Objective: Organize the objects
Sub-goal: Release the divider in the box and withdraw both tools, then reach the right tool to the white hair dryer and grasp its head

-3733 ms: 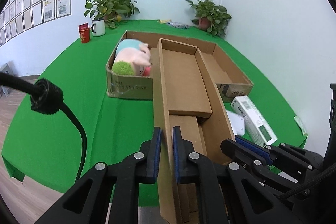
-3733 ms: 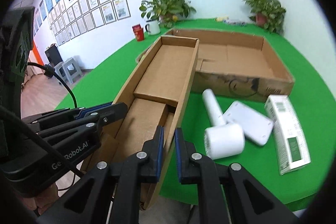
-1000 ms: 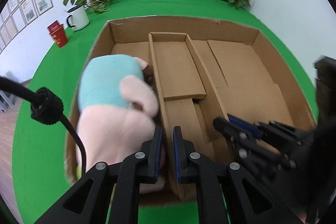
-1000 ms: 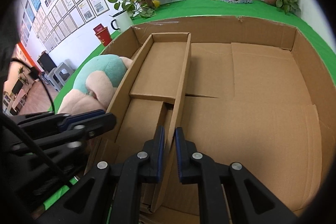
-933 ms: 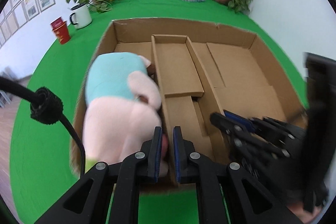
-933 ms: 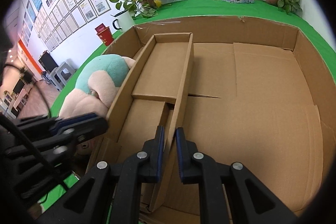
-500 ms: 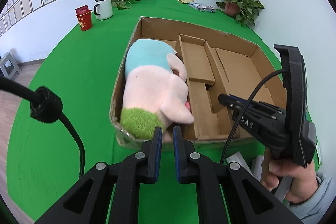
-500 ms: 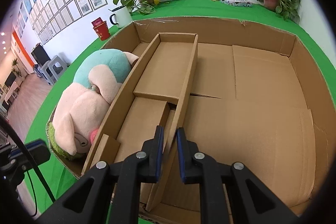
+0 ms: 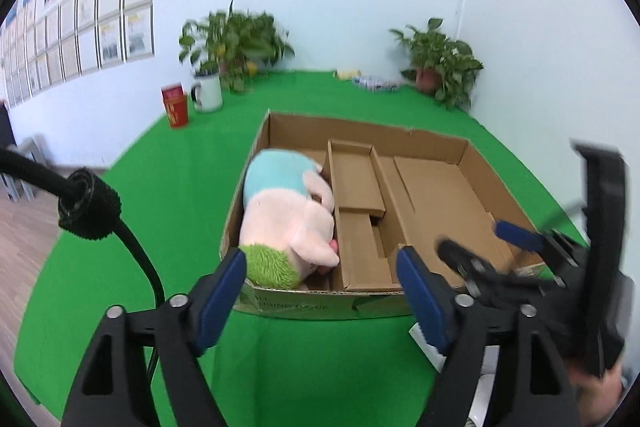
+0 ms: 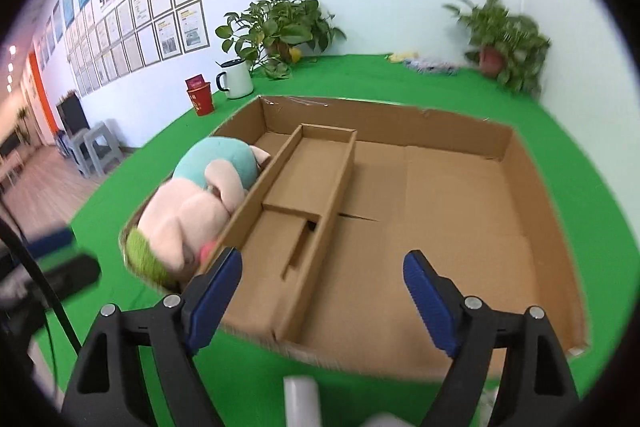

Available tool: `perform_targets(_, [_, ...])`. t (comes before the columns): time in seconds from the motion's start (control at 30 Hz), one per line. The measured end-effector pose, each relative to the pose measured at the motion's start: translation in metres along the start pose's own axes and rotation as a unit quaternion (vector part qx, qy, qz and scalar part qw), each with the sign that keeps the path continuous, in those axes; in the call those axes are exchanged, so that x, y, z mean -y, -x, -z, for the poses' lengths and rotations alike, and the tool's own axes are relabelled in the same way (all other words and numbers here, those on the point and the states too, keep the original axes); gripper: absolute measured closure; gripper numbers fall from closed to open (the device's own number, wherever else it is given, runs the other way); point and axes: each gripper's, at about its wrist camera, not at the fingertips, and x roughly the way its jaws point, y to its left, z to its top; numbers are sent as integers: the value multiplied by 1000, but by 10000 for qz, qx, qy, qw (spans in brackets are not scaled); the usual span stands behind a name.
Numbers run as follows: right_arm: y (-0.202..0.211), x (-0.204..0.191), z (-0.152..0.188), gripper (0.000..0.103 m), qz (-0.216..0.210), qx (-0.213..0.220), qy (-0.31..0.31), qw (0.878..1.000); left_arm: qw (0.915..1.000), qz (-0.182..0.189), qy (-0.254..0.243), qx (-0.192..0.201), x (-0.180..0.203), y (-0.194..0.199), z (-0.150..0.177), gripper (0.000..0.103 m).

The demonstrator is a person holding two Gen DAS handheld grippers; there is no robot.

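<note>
1. Both tools are empty. The left gripper (image 9: 320, 291) and right gripper (image 10: 322, 287) have jaws opening wide, with nothing between the pads. Let them finish opening before you reach for anything.

2. Note what sits in the box (image 10: 532, 195). The insert (image 10: 312, 187), a narrow cardboard tray, lies inside just left of centre. The plush (image 10: 200, 211) fills the strip between it and the left wall, pressed against the insert's side. The wide right part of the floor is bare.

3. I judge the next pieces to be the white items on the cloth (image 9: 160, 187) in front of the box. A white cylinder (image 10: 302, 399) shows at the bottom of the right view, and a white edge (image 9: 420, 337) peeks behind the left gripper's right pad. Both are mostly hidden, so tilt down to see them properly before you commit.

4. Take the cylinder across its round body, not by an end, since it probably rolls.

5. Keep the two grippers apart; in the left view the right one sits close by.

6. Lift clear over the near wall, then set each piece on the bare right floor.
</note>
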Motion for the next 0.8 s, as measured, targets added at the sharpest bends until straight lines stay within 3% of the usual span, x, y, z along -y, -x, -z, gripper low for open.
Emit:
perform_targets(0.17, [36, 4, 36, 20, 257, 280, 10, 9993, 9997, 16, -113, 194, 15, 20, 11, 18])
perform_targets(0.37, [75, 18, 58, 20, 221, 703, -125, 9972, 9997, 14, -156, 202, 34, 31, 25, 18])
perform_targets(0.8, [102, 25, 98, 20, 34, 579, -40, 9983, 9987, 143, -362, 344, 74, 61, 64, 21])
